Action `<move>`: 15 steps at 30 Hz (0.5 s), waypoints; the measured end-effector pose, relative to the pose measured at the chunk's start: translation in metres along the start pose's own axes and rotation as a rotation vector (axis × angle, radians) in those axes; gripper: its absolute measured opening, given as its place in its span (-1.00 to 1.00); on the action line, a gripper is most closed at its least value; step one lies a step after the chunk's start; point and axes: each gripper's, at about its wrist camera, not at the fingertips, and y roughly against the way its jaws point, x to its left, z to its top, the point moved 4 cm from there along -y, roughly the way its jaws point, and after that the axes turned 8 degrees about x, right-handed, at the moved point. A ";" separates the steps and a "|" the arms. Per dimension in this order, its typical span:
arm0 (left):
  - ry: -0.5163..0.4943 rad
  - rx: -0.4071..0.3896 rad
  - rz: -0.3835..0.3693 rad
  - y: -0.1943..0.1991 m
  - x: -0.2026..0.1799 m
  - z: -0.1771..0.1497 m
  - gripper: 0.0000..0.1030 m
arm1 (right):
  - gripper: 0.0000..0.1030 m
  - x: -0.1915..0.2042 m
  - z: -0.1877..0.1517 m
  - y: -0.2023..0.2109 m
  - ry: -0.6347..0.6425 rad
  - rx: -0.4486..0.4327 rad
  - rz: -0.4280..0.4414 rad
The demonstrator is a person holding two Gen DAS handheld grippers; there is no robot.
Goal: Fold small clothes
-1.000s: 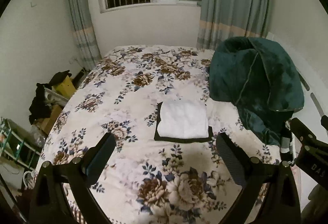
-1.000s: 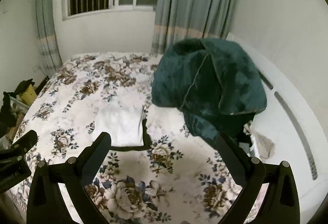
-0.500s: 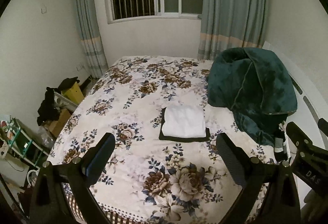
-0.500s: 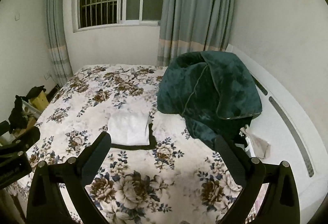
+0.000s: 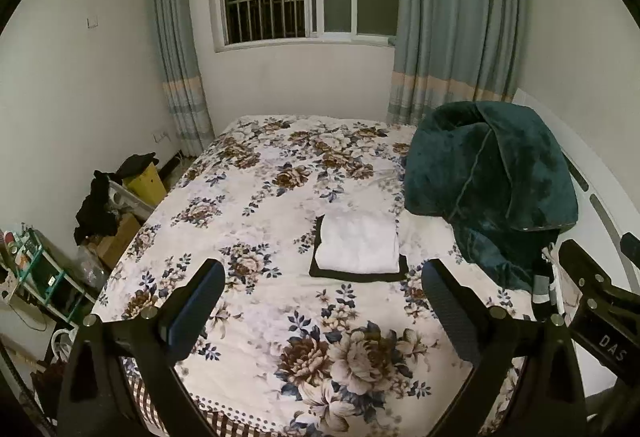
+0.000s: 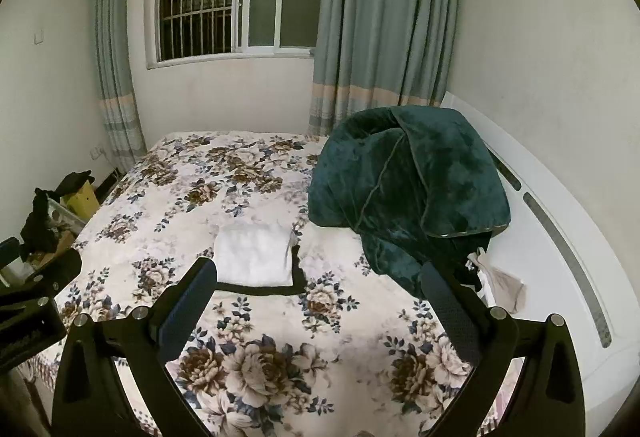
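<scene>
Fingers (image 5: 196,301) spread wide, green blanket (image 5: 492,189) beside folded white cloth (image 5: 358,245)

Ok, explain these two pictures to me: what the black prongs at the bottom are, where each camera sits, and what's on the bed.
No robot here: a person carries one pair of tongs in each hand, with a camera on each looking forward along its two fingers. One picture is from the left tongs, the other from the right tongs. Both are open and hold nothing. On the floral bed lies a folded white garment on top of a black one. A dark green blanket is heaped on the bed's right side.
</scene>
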 end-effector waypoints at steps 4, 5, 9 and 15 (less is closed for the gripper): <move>-0.001 -0.011 0.014 0.003 -0.002 0.001 0.95 | 1.00 -0.001 0.004 0.002 -0.001 -0.002 0.010; -0.002 -0.011 0.014 0.003 -0.002 0.001 0.95 | 1.00 -0.002 0.006 0.002 0.000 -0.004 0.010; 0.000 -0.013 0.020 0.004 -0.003 0.002 0.95 | 1.00 -0.003 0.009 -0.002 -0.004 -0.007 0.017; 0.002 -0.013 0.026 0.006 -0.001 0.003 0.95 | 1.00 -0.002 0.009 -0.004 -0.005 -0.006 0.023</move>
